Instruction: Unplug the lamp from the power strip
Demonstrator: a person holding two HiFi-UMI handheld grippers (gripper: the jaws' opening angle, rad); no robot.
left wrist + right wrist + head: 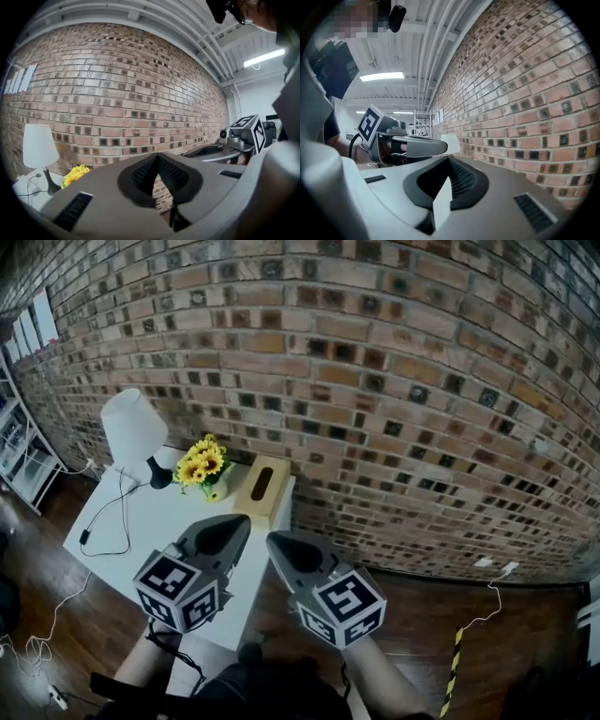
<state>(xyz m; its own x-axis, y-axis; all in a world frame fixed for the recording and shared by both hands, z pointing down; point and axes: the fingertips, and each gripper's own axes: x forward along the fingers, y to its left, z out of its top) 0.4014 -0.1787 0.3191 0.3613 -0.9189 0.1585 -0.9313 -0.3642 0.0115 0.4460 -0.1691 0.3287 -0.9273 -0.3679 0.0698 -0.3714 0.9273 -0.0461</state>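
A lamp (134, 427) with a white shade and a black base stands at the far left corner of a white table (112, 563). Its thin cord (105, 517) loops over the tabletop, drops off the left edge and trails across the floor to a small white block (57, 699). I cannot make out a plug there. My left gripper (239, 519) and right gripper (273, 539) hover side by side above the table's near right corner. Both point at the brick wall, shut, with nothing in them. The lamp (37, 146) sits far left of the left gripper (157, 157). From the right gripper (449, 158), the lamp (450, 142) shows small behind the left gripper.
Yellow flowers (202, 463) and a wooden box (263, 482) with a slot stand by the wall on the table. A white shelf unit (23, 456) is at far left. A white cable runs from a wall socket (497, 568) at the right, near striped floor tape (453, 671).
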